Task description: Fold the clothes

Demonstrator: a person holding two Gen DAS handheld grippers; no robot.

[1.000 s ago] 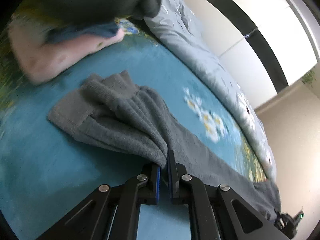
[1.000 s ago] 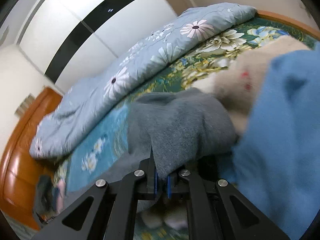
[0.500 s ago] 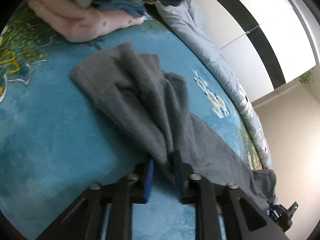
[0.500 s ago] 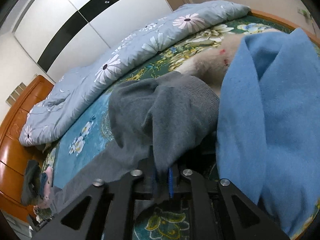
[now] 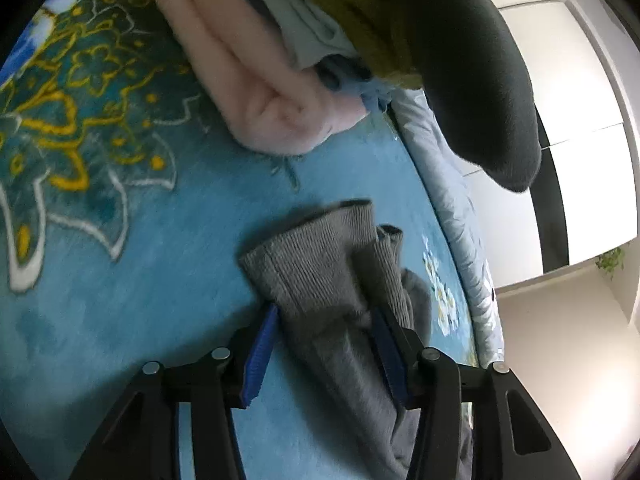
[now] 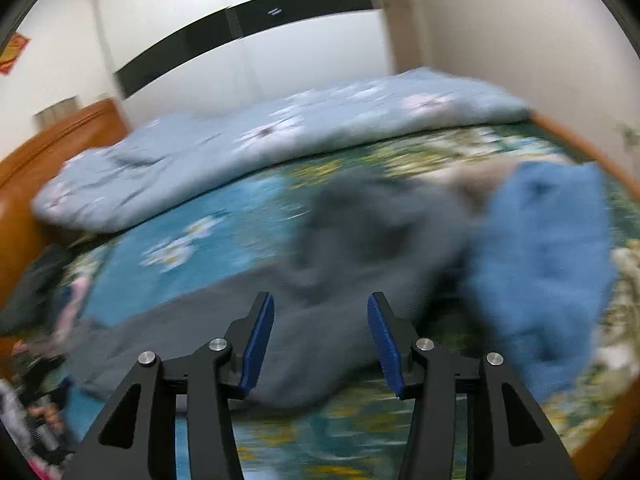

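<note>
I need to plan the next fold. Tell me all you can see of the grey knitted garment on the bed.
The grey knitted garment looks like soft, thick fabric with ribbed ends. It lies bunched and partly doubled over on the blue floral bedspread, trailing off in a long strip. The open left gripper straddles it; the open right gripper frames it, blurred. A blue fleece cloth lies beside it.

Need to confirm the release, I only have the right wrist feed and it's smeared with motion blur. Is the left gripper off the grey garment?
Observer: The left gripper is open, but the grey garment lies between its fingers, ribbed cuff end pointing away.
Operator: What's beyond that cuff?
Observer: A pile of folded clothes, with a pink garment at the bottom, on the blue bedspread.
Operator: Touching the grey one?
Observer: No, bare bedspread shows between them.
</note>
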